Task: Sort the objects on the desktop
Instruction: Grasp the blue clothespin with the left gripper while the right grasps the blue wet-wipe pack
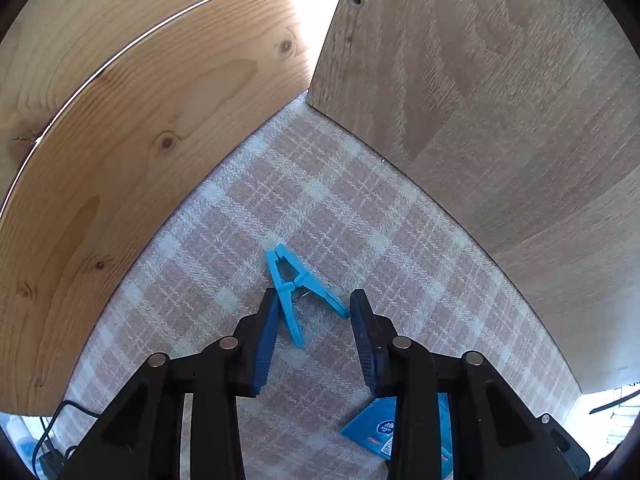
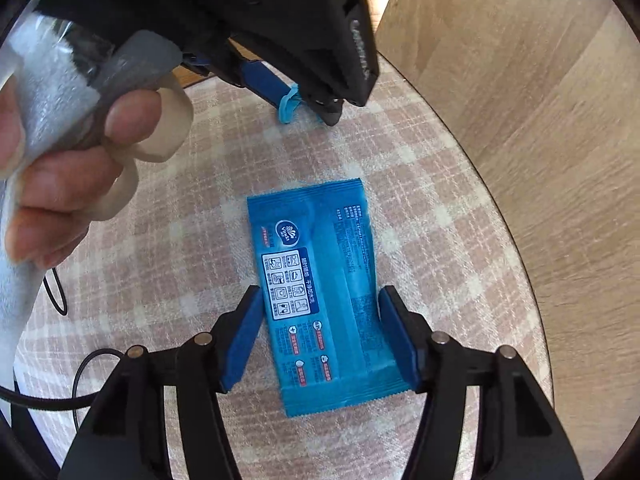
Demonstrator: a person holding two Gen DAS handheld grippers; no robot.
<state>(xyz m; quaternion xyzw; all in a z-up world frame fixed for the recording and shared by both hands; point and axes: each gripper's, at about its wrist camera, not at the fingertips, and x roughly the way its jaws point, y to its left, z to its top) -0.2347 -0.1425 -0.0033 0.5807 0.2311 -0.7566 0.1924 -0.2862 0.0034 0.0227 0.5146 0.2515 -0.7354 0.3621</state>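
Near the cloth's (image 1: 248,216) back corner, my left gripper (image 1: 312,304) straddles the blue clip (image 1: 288,284), pads touching its handles. My right gripper (image 2: 320,300) brackets the blue packet (image 2: 320,288), half-open, contact unclear.

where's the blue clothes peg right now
In the left wrist view, the blue plastic clothes peg lies on the checked cloth between the left gripper's tips, near the wooden panels' corner.

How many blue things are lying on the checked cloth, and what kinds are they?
Blue clothes peg: 1
Blue wet-wipe packet: 1
Total: 2 blue things on the checked cloth
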